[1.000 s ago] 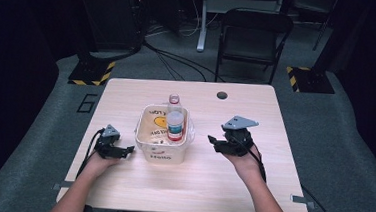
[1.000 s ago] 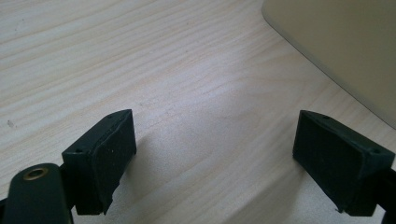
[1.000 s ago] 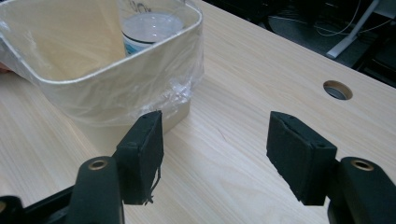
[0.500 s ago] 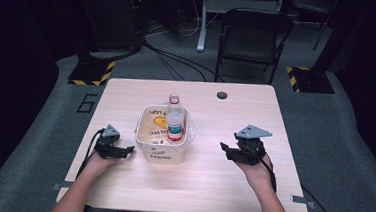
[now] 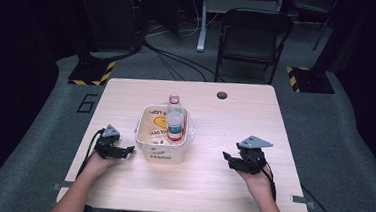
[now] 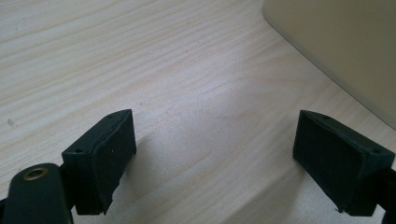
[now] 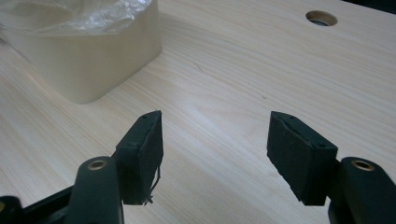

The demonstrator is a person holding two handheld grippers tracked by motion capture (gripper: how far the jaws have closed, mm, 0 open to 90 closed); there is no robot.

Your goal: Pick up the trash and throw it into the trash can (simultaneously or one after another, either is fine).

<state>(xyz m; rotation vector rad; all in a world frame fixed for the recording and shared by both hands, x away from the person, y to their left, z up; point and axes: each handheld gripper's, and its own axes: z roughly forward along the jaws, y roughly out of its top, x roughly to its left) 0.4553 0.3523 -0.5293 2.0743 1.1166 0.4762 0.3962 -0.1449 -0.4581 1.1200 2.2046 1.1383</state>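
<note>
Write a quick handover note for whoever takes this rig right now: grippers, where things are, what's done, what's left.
Left gripper: open, nothing between its jaws, low over the table just left of the cream tub.
Right gripper: open, nothing between its jaws, over bare wood right of the tub.
Things: one capped bottle with a red and blue label stands in the tub; a second bottle stands right behind the tub.
Done: one bottle is in the tub.
Left: probably the rear bottle; neither gripper is reaching for it.

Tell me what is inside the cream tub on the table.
The tub holds an upright clear bottle with a white cap and a red and blue label, plus crinkled clear plastic at its right rim. The tub's wall and the bottle hide the bottom.
</note>
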